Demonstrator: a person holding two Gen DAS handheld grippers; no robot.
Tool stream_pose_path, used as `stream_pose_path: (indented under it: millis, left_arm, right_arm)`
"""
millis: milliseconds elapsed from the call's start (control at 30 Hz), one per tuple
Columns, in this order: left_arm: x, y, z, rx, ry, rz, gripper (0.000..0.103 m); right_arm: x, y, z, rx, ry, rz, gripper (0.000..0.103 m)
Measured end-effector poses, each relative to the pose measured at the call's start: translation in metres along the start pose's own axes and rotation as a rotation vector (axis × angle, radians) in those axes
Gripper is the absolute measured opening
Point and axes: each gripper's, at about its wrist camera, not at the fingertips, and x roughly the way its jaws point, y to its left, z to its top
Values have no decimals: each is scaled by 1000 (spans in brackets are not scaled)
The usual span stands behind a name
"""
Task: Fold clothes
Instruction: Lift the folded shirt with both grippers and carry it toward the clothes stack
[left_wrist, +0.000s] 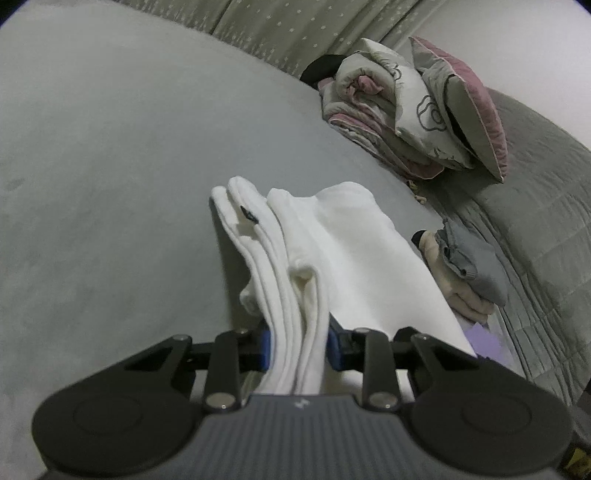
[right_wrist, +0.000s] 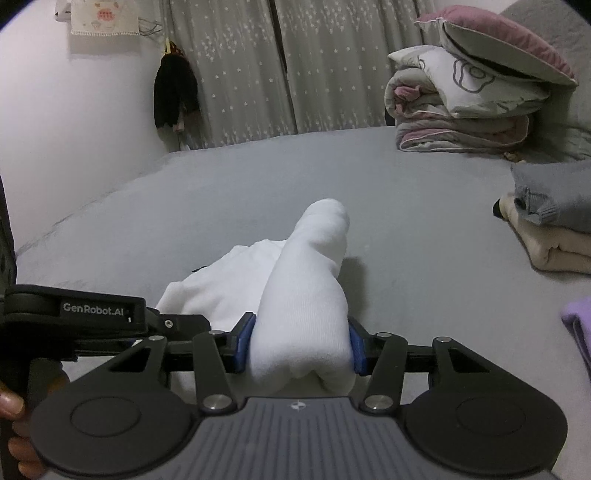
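White garment (left_wrist: 332, 251) lying on the grey bed (left_wrist: 110, 166), bunched and partly lifted at its near end. Left gripper (left_wrist: 300, 345) clamped on several stacked folds of it; right gripper (right_wrist: 301, 345) pinching a thick roll of the same cloth. Beyond the garment: folded grey and cream clothes (right_wrist: 554, 221) stacked, folded quilt with pillows (right_wrist: 469, 103) farther back, purple cloth (right_wrist: 578, 325) just beside. No containers visible.

A home bedroom: a wide bed (right_wrist: 258, 177) with a grey sheet, a folded quilt (right_wrist: 461, 122) and pillow (right_wrist: 509, 48) stacked on it, star-patterned curtains (right_wrist: 314, 66) behind.
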Motion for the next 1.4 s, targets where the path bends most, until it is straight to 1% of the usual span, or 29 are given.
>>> stream_pose_path:
  millis: [333, 600, 767, 933, 1100, 1200, 1333, 1400]
  left_arm:
    - [-10, -28, -5, 75, -45, -43, 25]
    - [-14, -70, -19, 107, -89, -82, 25]
    - [-7, -103, -36, 140, -92, -111, 25]
    - [9, -134, -54, 117, -85, -171, 25]
    - [24, -177, -67, 110, -100, -231, 25]
    - [34, -215, -75, 121, -105, -269, 25]
    - [49, -270, -87, 183, -129, -323, 25]
    - [60, -293, -96, 227, -141, -328, 25]
  right_arm:
    - [-22, -24, 10, 92, -34, 29, 50]
    - [-55, -50, 14, 134, -95, 28, 49]
    - [-81, -77, 10, 179, -123, 0, 49]
    - [-106, -108, 5, 231, -149, -45, 49]
    - [-136, -145, 3, 304, -202, -96, 49]
    - [-158, -175, 6, 349, -253, -125, 49]
    - [-189, -218, 7, 439, -355, -180, 48]
    - [-201, -234, 3, 481, -392, -214, 48]
